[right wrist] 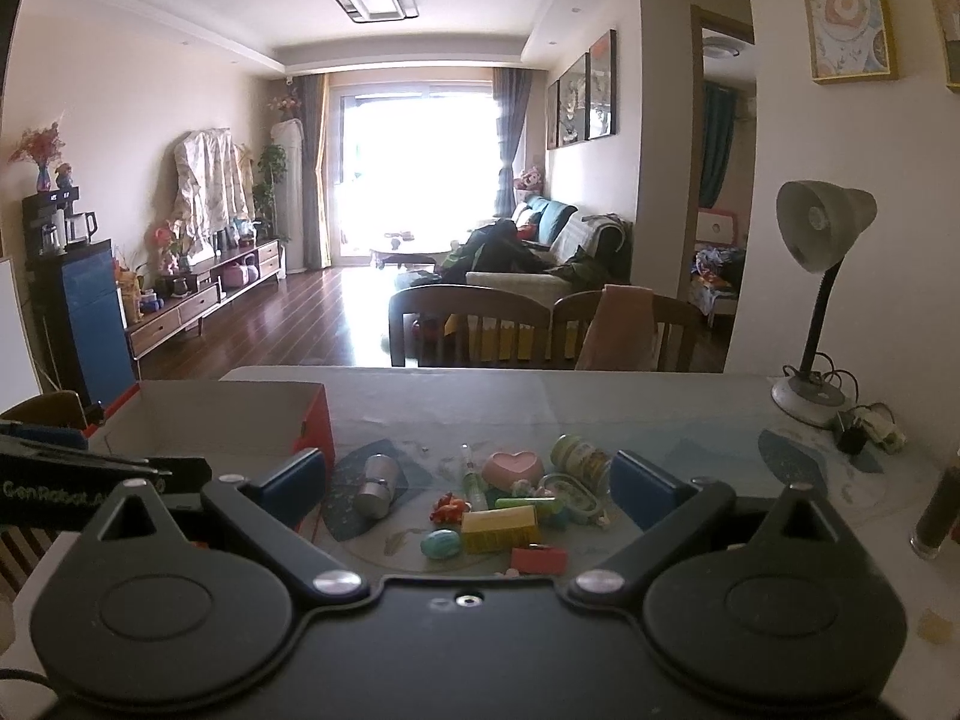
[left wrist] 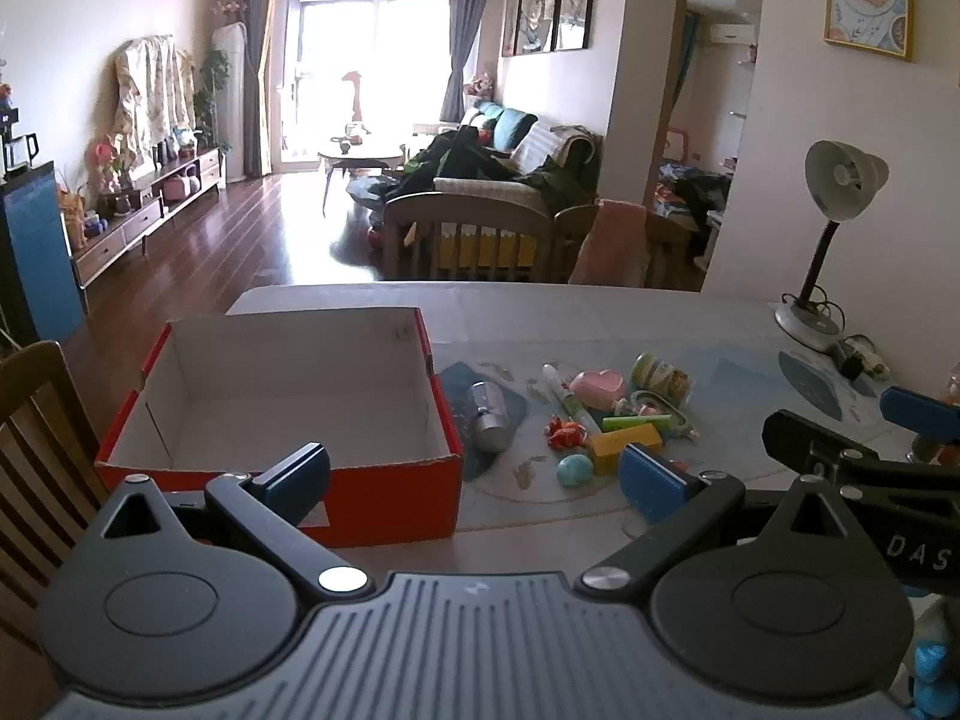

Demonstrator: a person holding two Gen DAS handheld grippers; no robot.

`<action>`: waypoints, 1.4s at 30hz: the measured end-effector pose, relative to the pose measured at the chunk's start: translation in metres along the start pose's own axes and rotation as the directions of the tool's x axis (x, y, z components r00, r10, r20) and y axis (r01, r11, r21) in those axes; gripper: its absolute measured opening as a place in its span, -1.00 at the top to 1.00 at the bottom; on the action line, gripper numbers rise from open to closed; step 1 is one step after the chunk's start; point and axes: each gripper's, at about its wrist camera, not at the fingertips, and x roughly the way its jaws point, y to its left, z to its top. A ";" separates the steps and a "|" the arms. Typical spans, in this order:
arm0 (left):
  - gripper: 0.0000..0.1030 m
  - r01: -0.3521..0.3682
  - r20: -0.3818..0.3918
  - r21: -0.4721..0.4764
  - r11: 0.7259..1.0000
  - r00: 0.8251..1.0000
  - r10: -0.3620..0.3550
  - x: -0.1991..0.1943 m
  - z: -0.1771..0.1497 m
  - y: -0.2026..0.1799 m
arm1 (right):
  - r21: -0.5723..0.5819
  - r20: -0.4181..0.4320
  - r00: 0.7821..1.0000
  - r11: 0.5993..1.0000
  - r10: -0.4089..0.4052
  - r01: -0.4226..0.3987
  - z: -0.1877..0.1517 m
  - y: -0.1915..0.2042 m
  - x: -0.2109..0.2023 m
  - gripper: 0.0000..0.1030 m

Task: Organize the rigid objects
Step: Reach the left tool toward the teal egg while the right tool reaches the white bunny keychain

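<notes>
Presently I hold both the left tongs [left wrist: 474, 474] and right tongs [right wrist: 468, 489] released above small colourful hard toys [right wrist: 498, 510] beside the red cardboard box [left wrist: 396, 495].

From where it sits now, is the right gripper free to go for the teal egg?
Probably yes. The right gripper is open and empty, and the teal egg lies at the near edge of the pile, just left of the yellow block, with nothing in front of it.

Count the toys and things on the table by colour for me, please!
Silver: 1, the metal cylinder
Pink: 1, the heart-shaped dish
Yellow: 1, the block
Teal: 1, the egg
Red: 1, the flat block
Orange-red: 1, the small toy
Total: 6; the smaller clutter is too jumbled to count.
</notes>
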 end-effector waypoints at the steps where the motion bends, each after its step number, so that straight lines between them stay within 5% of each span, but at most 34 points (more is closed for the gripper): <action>1: -1.00 0.000 0.001 -0.001 1.000 1.000 0.000 0.000 0.001 0.000 | -0.002 0.001 1.000 1.000 0.002 -0.002 0.000 -0.001 0.001 -0.95; 13: -1.00 0.033 -0.012 -0.029 0.999 0.999 -0.033 0.024 0.007 -0.006 | -0.009 -0.046 0.999 1.000 0.007 -0.007 -0.002 -0.023 0.022 -0.89; 19: -1.00 0.038 -0.080 -0.020 0.999 0.996 -0.040 0.053 0.009 -0.020 | -0.068 -0.126 0.990 0.995 0.059 -0.068 -0.019 -0.036 0.053 -0.83; 42: -0.98 -0.026 -0.214 0.071 0.997 0.976 0.041 0.188 -0.007 -0.093 | -0.146 -0.394 0.898 0.952 0.194 -0.270 -0.084 -0.077 0.172 -0.40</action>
